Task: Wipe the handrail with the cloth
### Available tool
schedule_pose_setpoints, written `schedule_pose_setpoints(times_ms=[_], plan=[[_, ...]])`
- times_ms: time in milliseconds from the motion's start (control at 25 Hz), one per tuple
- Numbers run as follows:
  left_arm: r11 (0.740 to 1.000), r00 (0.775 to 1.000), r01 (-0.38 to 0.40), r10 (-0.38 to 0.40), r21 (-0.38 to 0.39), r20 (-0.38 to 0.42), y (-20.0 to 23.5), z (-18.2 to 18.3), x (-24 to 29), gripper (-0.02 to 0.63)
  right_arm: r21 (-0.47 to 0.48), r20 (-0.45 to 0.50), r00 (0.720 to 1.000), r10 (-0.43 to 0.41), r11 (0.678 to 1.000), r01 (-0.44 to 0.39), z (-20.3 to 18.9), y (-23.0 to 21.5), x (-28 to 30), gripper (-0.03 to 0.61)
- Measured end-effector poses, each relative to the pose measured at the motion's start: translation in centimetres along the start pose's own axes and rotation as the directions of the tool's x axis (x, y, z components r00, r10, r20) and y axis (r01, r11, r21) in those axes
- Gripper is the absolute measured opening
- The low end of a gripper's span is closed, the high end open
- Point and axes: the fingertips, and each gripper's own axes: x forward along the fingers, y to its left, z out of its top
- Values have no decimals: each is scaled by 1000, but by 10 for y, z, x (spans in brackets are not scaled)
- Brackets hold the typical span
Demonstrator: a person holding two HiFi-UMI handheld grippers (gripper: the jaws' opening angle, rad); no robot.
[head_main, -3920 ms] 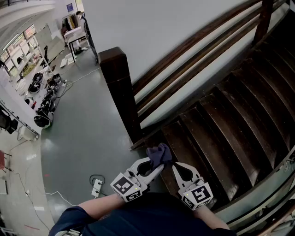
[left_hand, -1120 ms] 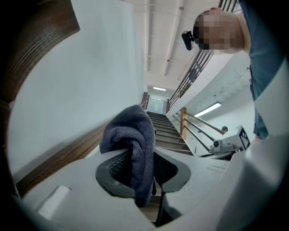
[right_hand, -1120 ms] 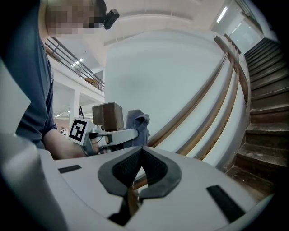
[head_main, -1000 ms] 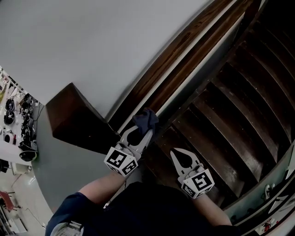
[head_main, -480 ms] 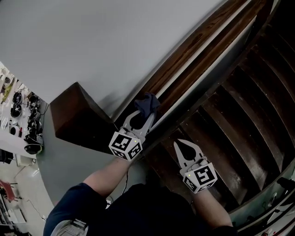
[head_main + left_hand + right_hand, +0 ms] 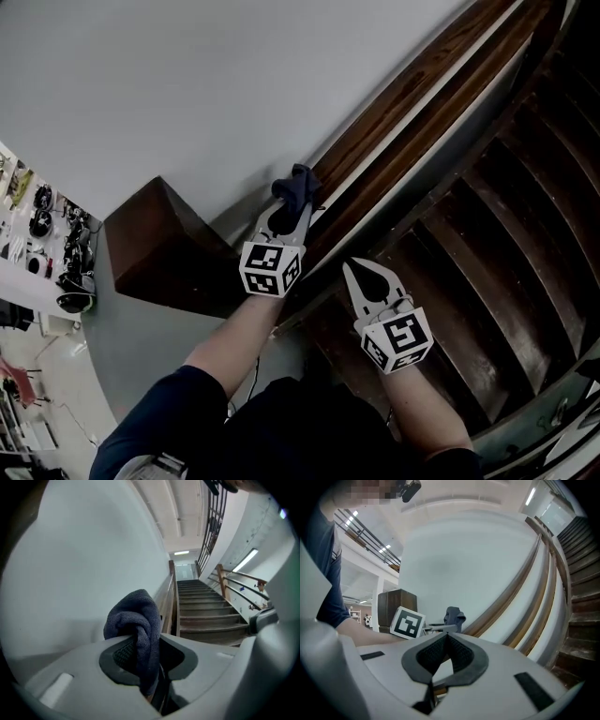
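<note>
Seen from above: L gripper (image 6: 290, 210), jaws clamped on a bunched dark blue cloth (image 6: 295, 187), holds it against the wooden handrail (image 6: 412, 92) at its lower end, near the dark post (image 6: 159, 246). R gripper (image 6: 354, 271) hangs over the stairs (image 6: 506, 220), jaws together, nothing between them.

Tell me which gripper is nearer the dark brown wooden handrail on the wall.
Left. The left gripper holds its dark blue cloth at the handrail; the right gripper hovers apart, over the stairs.

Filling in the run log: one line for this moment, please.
left gripper shut on cloth | cloth at handrail low end | right gripper shut, empty
</note>
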Motion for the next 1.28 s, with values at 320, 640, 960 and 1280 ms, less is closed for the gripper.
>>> schedule_pose_setpoints(times_ms=[320, 640, 960, 1280], plan=[[996, 997, 26, -20, 85, -72, 3, -10, 48, 97, 63, -27, 999, -38, 997, 39, -23, -18, -3, 9], [989, 998, 58, -52, 136, -47, -14, 24, 93, 97, 78, 26, 995, -94, 993, 92, -5, -45, -17, 9], [978, 994, 104, -105, 183, -6, -44, 74, 153, 97, 71, 47, 980, -193, 979, 189, 12, -75, -40, 9], [956, 984, 173, -180, 236, 8, -78, 124, 211, 97, -29, 98, 965, -243, 969, 246, 76, -99, -38, 9]])
